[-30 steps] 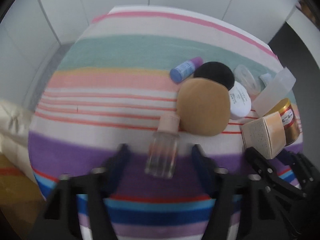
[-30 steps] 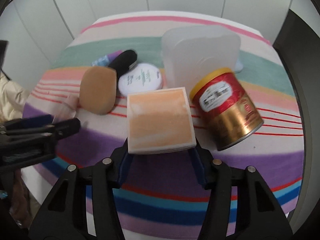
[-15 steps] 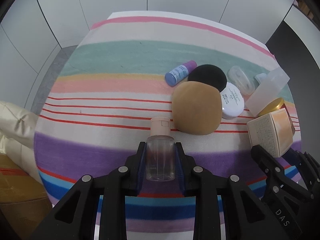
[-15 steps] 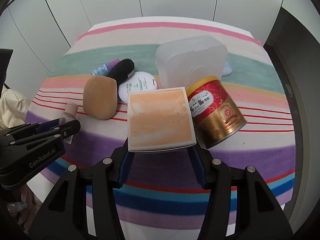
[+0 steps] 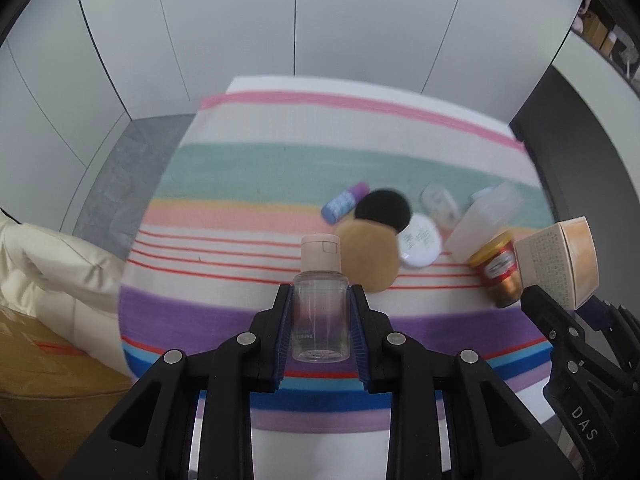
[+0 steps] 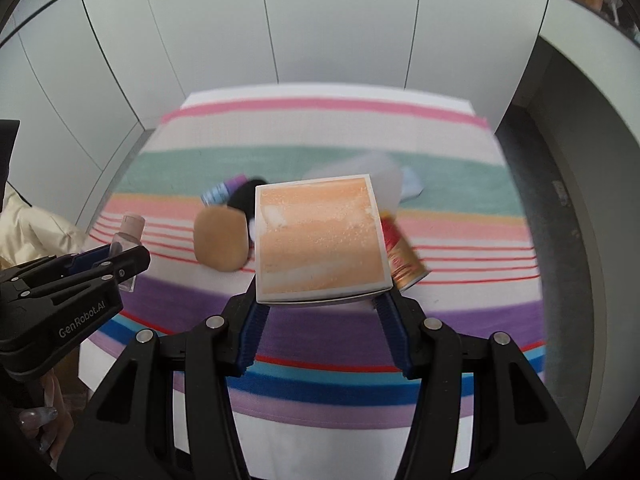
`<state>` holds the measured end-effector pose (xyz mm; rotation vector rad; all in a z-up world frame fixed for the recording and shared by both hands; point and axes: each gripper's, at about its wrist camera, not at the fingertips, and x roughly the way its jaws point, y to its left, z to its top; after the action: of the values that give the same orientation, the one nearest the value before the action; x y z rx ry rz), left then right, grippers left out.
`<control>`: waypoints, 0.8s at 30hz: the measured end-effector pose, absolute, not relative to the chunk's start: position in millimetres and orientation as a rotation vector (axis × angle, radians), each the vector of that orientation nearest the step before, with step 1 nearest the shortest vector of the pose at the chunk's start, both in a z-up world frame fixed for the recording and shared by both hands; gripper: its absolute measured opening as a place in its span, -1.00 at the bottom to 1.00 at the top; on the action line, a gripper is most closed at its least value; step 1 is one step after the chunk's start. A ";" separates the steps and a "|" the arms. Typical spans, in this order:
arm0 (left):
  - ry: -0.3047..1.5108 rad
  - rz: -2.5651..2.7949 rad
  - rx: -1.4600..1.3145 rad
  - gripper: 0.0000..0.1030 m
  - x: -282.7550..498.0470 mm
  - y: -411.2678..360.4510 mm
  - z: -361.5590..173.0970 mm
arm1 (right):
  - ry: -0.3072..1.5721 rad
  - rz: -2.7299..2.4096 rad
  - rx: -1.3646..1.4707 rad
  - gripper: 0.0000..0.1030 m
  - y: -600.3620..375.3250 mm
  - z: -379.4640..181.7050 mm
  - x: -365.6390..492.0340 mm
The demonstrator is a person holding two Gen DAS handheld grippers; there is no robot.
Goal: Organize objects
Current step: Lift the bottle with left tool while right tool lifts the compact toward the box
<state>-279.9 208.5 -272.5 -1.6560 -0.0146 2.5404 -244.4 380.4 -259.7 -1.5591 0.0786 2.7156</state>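
Left hand-held gripper: clamped on a small bottle, held clear of the striped bench.
Bottle: clear body, beige flip cap, upright between the fingers.
Right hand-held gripper: gripping a box by its sides.
Box: square, mottled orange face, white edges.
Beyond both: tan sponge, red-gold can.

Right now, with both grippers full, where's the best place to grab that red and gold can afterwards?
Grip the red and gold can across its round body, coming from above. It lies tipped on the striped cloth, its yellow-lidded end against the translucent container, so the sides look freer.
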 end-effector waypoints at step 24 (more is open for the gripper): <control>0.019 2.640 -1.458 -0.45 -254.4 220.9 -76.3 | 0.066 2.753 -1.297 0.06 412.8 -43.5 -201.2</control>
<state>-254.4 220.9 -76.3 -1.4581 0.0189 2.6401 -201.2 412.8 -43.5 -1.2969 0.0660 2.7527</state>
